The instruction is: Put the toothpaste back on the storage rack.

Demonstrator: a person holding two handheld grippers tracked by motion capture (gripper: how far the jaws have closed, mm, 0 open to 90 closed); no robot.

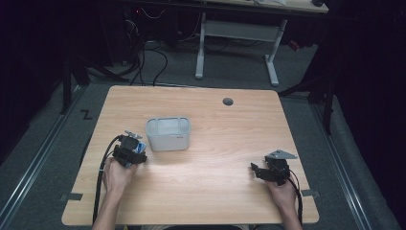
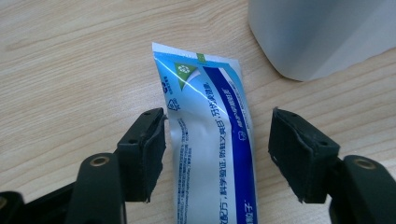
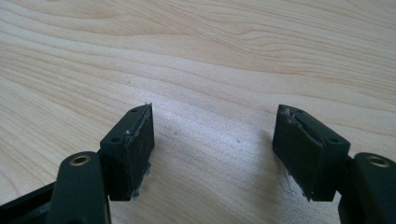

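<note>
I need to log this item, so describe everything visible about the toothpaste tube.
The toothpaste tube is a soft white and blue tube with Chinese print and a green recycling mark near its flat crimped end. It lies flat on the wooden table, crimped end pointing away, between the open jaws of the left gripper, beside the grey bin. Its cap end is cut off.

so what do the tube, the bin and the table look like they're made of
Tube: glossy printed laminate or soft plastic, judging by the sheen and the flat crimped end.
Bin: pale grey plastic, matte and slightly translucent, with smooth rounded corners.
Table: light wood or wood-look laminate; the grain shows, but the look leaves open which.
</note>
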